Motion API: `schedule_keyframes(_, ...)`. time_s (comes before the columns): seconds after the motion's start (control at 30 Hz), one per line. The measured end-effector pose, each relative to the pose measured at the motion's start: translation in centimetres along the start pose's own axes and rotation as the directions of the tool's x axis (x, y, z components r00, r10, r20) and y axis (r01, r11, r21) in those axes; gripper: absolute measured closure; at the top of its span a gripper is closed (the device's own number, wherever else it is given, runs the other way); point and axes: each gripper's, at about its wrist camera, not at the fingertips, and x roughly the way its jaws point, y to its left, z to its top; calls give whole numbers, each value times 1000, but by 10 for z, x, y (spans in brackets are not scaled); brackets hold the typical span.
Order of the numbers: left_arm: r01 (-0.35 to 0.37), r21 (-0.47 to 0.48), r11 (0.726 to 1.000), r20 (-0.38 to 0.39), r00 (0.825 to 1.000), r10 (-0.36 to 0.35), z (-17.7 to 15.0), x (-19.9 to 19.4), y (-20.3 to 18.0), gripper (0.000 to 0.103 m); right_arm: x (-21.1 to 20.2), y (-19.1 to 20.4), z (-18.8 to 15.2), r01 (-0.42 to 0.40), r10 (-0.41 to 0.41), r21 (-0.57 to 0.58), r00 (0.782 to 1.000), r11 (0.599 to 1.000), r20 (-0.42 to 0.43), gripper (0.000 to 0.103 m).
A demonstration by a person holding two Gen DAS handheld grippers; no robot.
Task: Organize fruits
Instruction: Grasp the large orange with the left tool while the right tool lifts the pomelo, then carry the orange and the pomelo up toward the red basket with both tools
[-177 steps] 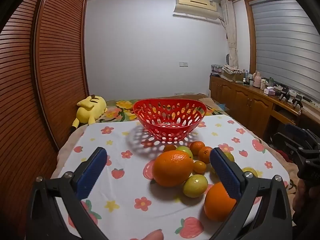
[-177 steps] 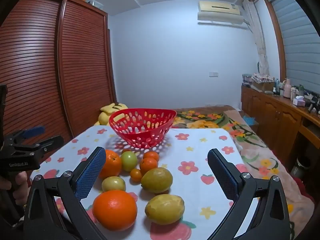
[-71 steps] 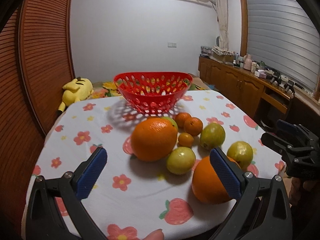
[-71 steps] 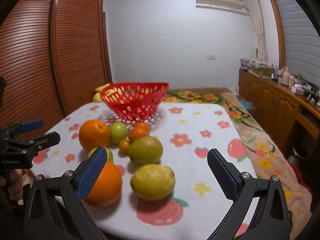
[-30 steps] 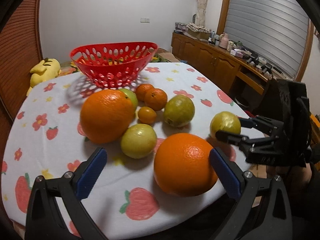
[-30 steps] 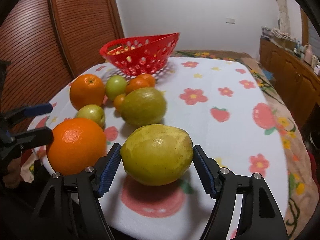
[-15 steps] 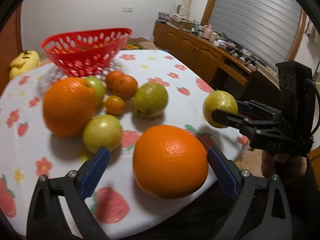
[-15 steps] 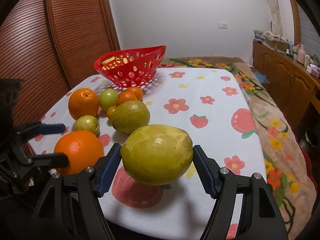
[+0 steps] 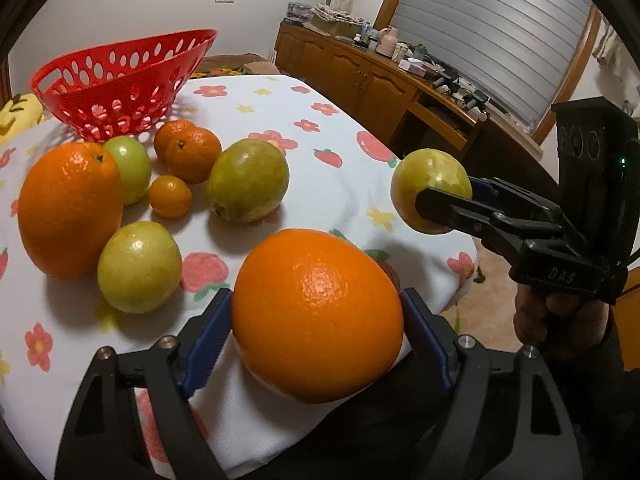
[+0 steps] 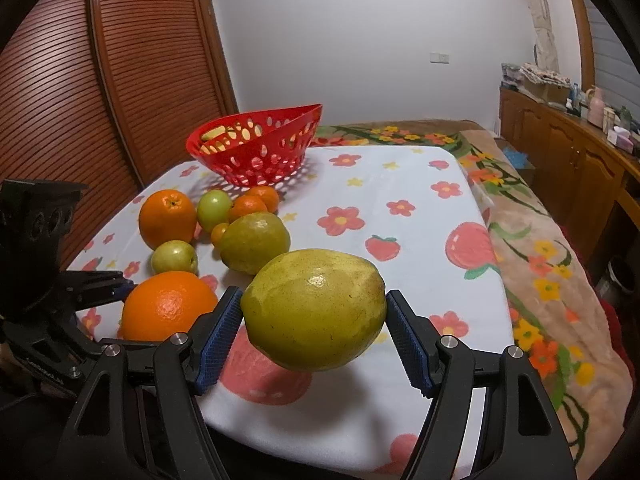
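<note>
The left tongs [image 9: 316, 316], jaws just closed in, are pressed on a large orange [image 9: 318, 316] at the tabletop [image 9: 344, 184] edge, while a yellow-green fruit [image 10: 314, 310] is clamped in the right tongs [image 10: 314, 320] (lifted clear), with the red basket [image 10: 260, 148] well beyond.

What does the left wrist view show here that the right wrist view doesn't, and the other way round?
Only the left wrist view shows the window blind and the hand gripping the right gripper.
Only the right wrist view shows the slatted wooden doors and the flowered blanket.
Both show the red basket, the big orange between the left gripper's pads, and the yellow-green fruit held off the cloth.
</note>
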Motion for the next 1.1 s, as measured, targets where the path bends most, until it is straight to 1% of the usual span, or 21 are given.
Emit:
schedule_keyframes(0.17,-61,11,998,28,998,61,-1,-6,1,22,-1,-1,-1,0,0,0,1000,1000,0,29)
schedule_keyframes(0.47,-89,4,996,107,990,88,6,-32,11,22,0,4,4,-10,10,-23,1000,1000,5,29)
schedule_keyframes(0.57,-113,0,994,139,984,112,11,-41,17,22,0,9,9,-14,15,-37,1000,999,14,29)
schedule_keyframes(0.9,-141,-28,990,210,967,144,25,-65,31,22,5,26,23,-51,52,-58,998,997,32,29)
schedule_keyframes(1.1,-175,-32,984,250,952,178,38,-80,41,22,4,39,36,-68,73,-89,996,994,50,29)
